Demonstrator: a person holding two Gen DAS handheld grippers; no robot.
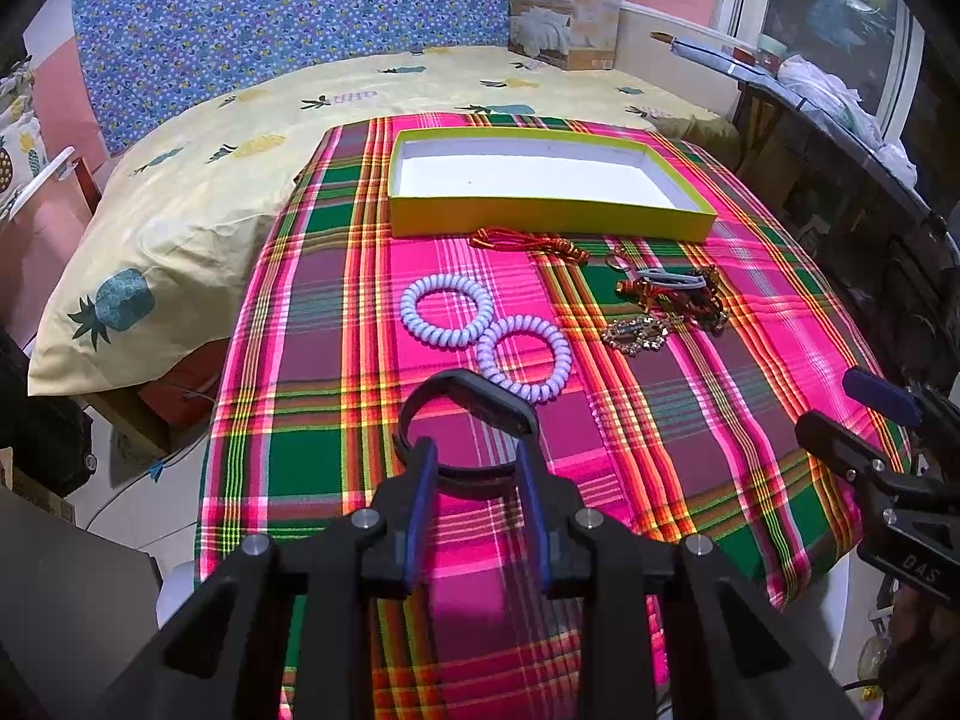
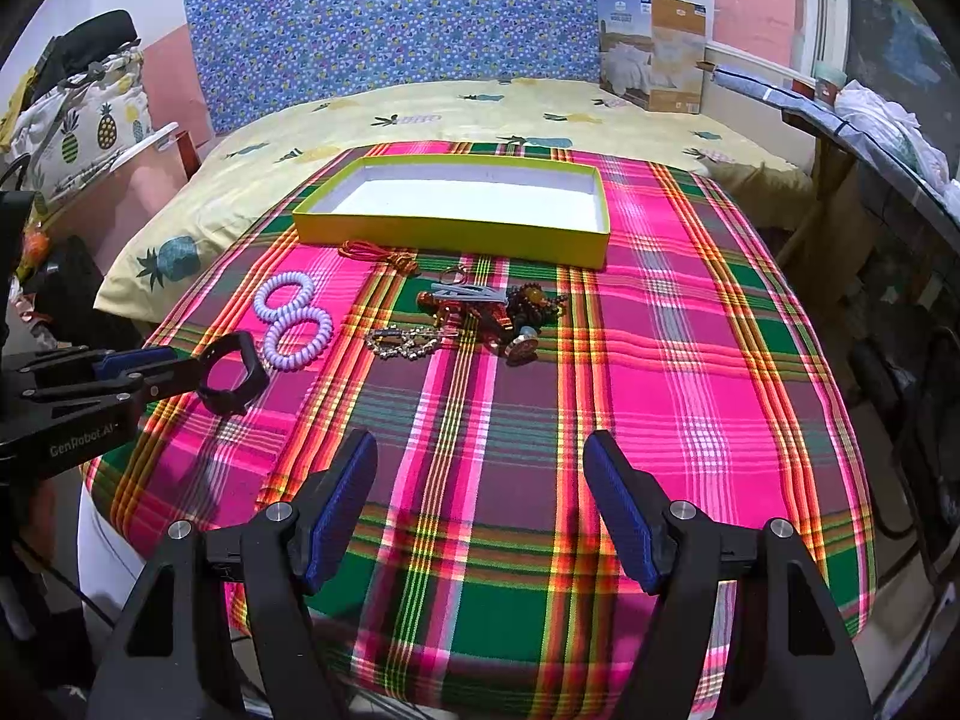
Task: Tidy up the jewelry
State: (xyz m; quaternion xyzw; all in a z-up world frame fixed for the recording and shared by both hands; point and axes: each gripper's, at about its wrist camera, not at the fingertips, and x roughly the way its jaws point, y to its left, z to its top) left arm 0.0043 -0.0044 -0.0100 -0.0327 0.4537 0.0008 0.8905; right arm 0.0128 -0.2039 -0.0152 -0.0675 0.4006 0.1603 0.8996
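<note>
Across the plaid cloth (image 2: 690,360) covering the table, a yellow-walled, white-floored tray (image 2: 456,237) lies at the far side, nothing visible in it. Near the front edge, the right gripper (image 2: 480,468) hovers level above the cloth, its blue-padded jaws spread wide with nothing between them. At the left, the left gripper (image 1: 474,456) reaches forward, its jaws clamped on a black wristband (image 1: 468,414) raised off the cloth; "GenRobot.AI" is printed on its body. Two lilac coil bracelets (image 2: 291,321) touch each other just beyond it. A red cord (image 2: 378,253) lies just before the tray. Right of the coils, a tangled heap of beads, a clip and a rhinestone piece (image 2: 480,312) is hard to separate.
</note>
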